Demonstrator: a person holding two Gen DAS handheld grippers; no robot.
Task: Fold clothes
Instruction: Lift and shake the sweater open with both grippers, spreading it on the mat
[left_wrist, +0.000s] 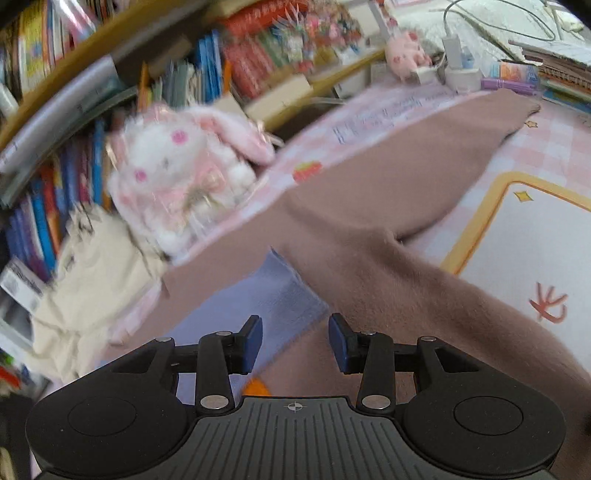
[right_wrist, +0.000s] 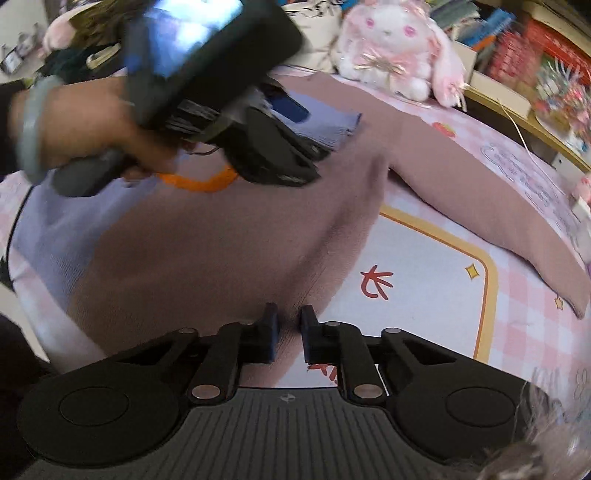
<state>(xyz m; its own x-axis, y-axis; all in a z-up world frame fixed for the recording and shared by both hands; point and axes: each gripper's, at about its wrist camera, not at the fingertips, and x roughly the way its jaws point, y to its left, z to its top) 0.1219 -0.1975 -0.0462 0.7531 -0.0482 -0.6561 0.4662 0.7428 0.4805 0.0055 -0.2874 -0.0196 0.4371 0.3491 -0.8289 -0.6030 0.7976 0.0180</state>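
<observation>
A brown-pink sweater with lavender panels and an orange mark (right_wrist: 199, 243) lies spread on a pink checked mat (right_wrist: 524, 280). One long sleeve (left_wrist: 424, 155) stretches toward the far edge; it also shows in the right wrist view (right_wrist: 491, 218). My left gripper (left_wrist: 295, 341) is open and empty, just above the lavender part (left_wrist: 266, 295) near the sleeve's base. In the right wrist view the left gripper (right_wrist: 295, 129) hovers over the garment's far side. My right gripper (right_wrist: 289, 334) is shut on a fold of the sweater's brown edge.
A white and pink plush rabbit (left_wrist: 184, 170) sits at the mat's edge before shelves of books (left_wrist: 44, 206). A cream cloth (left_wrist: 96, 280) lies beside it. A small pink plush (left_wrist: 406, 55), chargers and cables sit at the far end.
</observation>
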